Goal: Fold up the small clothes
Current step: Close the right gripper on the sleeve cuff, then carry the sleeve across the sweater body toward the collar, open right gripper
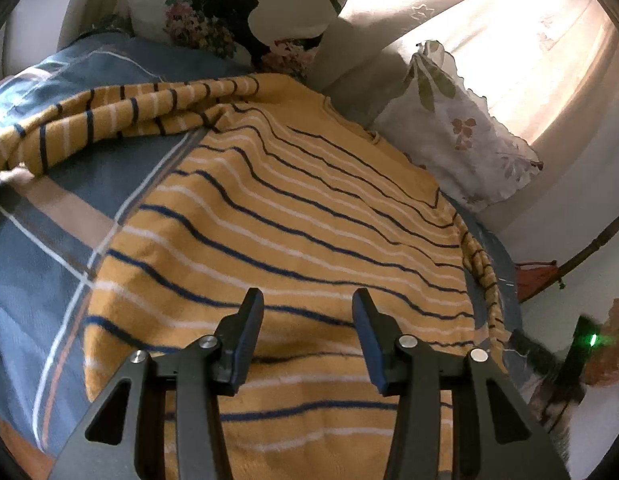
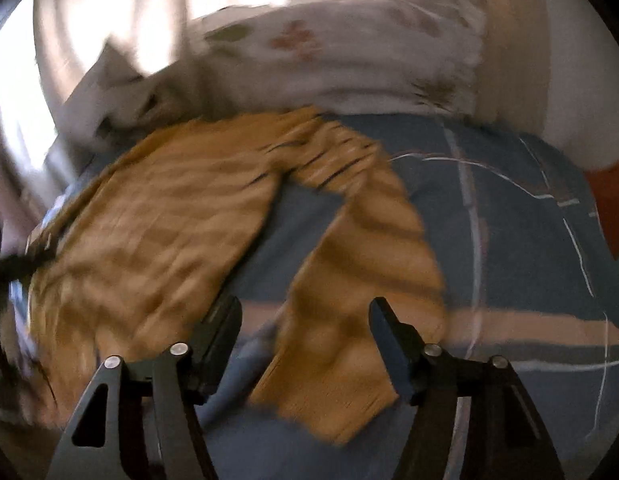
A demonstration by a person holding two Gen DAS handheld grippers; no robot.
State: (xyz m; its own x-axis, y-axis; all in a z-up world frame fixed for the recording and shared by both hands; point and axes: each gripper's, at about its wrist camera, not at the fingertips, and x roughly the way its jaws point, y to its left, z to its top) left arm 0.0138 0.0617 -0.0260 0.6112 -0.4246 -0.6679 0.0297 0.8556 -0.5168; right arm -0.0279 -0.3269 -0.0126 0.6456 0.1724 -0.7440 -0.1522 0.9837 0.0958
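Observation:
A mustard-yellow sweater point(image 1: 293, 224) with navy and white stripes lies spread on a bed. Its left sleeve point(image 1: 109, 116) stretches out to the left across the bedspread. My left gripper point(image 1: 307, 300) is open and empty, above the lower part of the sweater's body. In the blurred right wrist view the sweater's body point(image 2: 149, 232) lies at left, and its right sleeve point(image 2: 361, 288) runs down toward me. My right gripper point(image 2: 305, 312) is open, with the sleeve's cuff end lying between and below its fingers; whether it touches is unclear.
A blue-grey plaid bedspread point(image 1: 41, 280) covers the bed. Floral pillows point(image 1: 469, 128) lie along the far edge, below a bright curtained window point(image 1: 509, 32). A dark device with a green light point(image 1: 585, 340) stands at the right, off the bed.

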